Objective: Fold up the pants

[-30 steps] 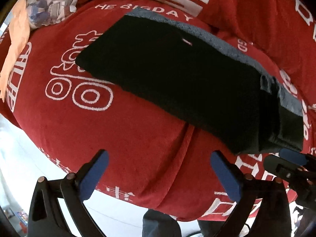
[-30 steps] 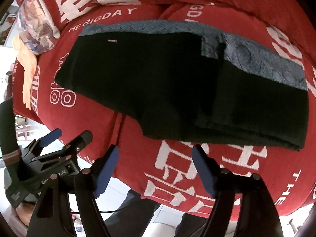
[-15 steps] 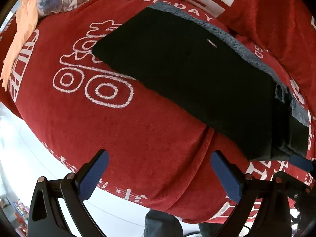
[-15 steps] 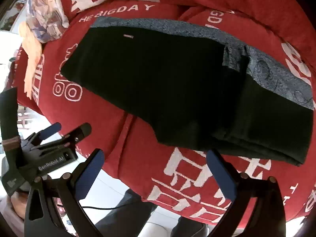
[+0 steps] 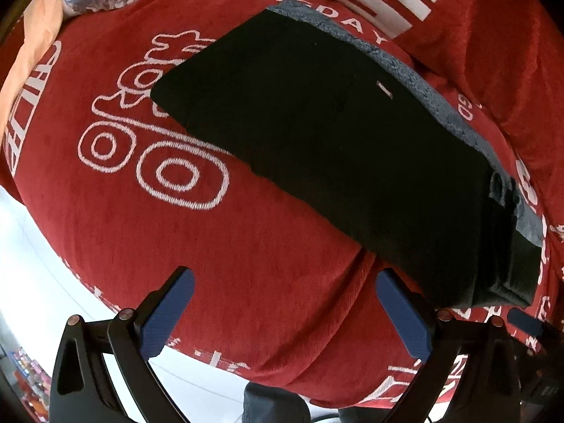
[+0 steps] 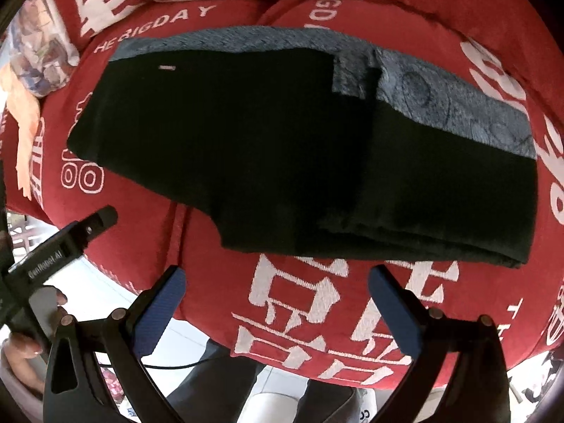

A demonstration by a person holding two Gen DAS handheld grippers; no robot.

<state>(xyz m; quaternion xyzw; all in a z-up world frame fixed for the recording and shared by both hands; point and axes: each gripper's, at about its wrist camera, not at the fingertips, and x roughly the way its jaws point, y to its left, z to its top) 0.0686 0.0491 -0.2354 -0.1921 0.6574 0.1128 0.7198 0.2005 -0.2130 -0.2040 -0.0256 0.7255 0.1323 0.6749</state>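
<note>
1. The pants (image 6: 282, 148) lie flat on the red sofa cushion (image 5: 246, 264), a long dark strip running along its back part, with a grey-blue lining band (image 6: 458, 105) showing along the far edge. The right end is already doubled over on itself in thicker layers.

2. The right gripper (image 6: 278, 306) hovers over the cushion's front edge with its jaws spread as wide as they go, having just been opening; nothing is between them, and the blue pads (image 6: 160, 312) are clear of the cloth.

3. The left gripper (image 5: 285, 313) hangs above the front edge too, jaws wide apart and empty, its pads (image 5: 165, 312) apart from the pants.

4. Judged from how the cloth lies, one fold looks done at the right end and the long left stretch remains to be brought over.

5. Risks (each a guess from these views):
   - pinching only the top layer at the left end, so the lower layer trails and the fold comes out skewed;
   - the plush cushion snagging the cloth and dragging the stacked right end loose;
   - the rounded cushion front letting the bundle slide toward the edge if it is pulled that way.
</note>
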